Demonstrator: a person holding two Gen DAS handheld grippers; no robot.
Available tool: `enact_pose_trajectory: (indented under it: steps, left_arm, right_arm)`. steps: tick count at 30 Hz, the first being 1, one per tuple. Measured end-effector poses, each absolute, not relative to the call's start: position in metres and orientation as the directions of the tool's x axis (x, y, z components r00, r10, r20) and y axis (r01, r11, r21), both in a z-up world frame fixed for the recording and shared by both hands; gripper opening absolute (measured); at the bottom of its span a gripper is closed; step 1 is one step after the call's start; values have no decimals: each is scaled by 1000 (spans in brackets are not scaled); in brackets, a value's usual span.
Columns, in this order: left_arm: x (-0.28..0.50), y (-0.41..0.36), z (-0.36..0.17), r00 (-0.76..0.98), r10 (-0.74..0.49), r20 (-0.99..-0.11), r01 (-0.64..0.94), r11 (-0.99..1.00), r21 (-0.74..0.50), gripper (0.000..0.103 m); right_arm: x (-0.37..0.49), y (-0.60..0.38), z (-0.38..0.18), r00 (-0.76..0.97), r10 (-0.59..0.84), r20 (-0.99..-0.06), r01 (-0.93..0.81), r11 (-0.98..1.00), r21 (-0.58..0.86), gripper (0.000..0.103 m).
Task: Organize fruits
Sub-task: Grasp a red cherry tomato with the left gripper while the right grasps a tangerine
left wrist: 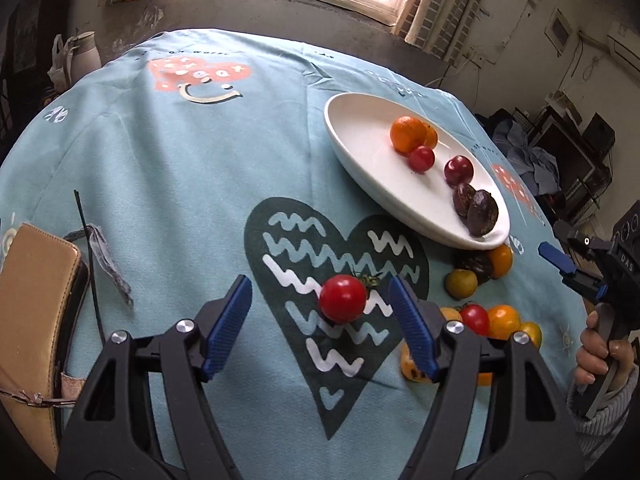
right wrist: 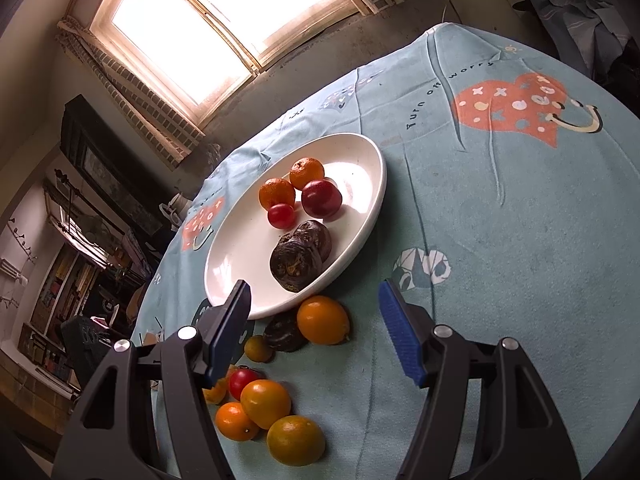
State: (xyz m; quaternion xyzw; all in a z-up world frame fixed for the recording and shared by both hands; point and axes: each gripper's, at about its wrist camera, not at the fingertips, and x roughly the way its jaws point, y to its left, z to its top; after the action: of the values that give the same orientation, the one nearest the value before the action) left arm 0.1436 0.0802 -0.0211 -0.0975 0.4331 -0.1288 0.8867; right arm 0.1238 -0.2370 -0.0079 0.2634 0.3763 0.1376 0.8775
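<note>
A red tomato (left wrist: pixel 343 298) with a green stem lies on the blue tablecloth between the fingers of my left gripper (left wrist: pixel 319 282). The gripper is open, with a gap on each side of the tomato. A white oval plate (left wrist: pixel 360 148) (right wrist: pixel 236 264) holds two oranges (right wrist: pixel 306 172), a small red tomato (right wrist: pixel 281 216), a plum (right wrist: pixel 321 198) and two dark wrinkled fruits (right wrist: pixel 296 262). My right gripper (right wrist: pixel 314 286) is open and empty, hovering over the plate's near rim. Beneath it lie a loose orange (right wrist: pixel 322 320) and a dark fruit (right wrist: pixel 285 332). That gripper (left wrist: pixel 566 250) shows at the right edge of the left wrist view.
Several oranges (right wrist: pixel 266 402) and a red tomato (right wrist: pixel 242 382) lie in a cluster near the table's front. A tan case (left wrist: pixel 36 300), a black stick (left wrist: pixel 88 264) and a grey scrap (left wrist: pixel 106 260) lie at the left. A hand (left wrist: pixel 592 356) grips the right tool's handle.
</note>
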Motion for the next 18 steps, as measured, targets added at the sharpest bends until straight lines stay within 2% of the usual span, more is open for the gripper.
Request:
enact_pose_trajectory:
  steps: [1,2,3,5,10,14,15,18]
  left_arm:
    - [144,77,-23,581,-318,-749,152,947,-284,72]
    - [146,76,-25,571,-324,-754,155,945,-288,67]
    - [147,75,-27,562,-328,-759,157,944,-292,56]
    - [151,72,-31,550,-332,-766,161,942,-293,44]
    - [153,51,-33,566,-291,-771,219,955,-199,43]
    - [149,38,-37,576,-232,-784,247,963,-103,34]
    - [148,39,-36,582,-226,-781,244,965,-98,28]
    - [148,46,-34,589,-239,-772,228,966,-124,27]
  right_arm:
    - [124,-237,-8,678,439,-589,-42,824,565,67]
    - [124,-237,-8,679,437,-590,-41,825,564,67]
    - [124,-237,-8,679,436,-590,-42,826,563,67]
    - [123,-236,-8,679,436,-590,-44,827,560,67]
    - [124,-234,-9,672,436,-599,-46,832,553,67]
    - [126,-229,-11,655,430,-621,-49,845,533,67]
    - [127,-226,-13,643,426,-636,-52,853,519,67]
    - [129,-211,-17,601,431,-673,-92,874,477,67]
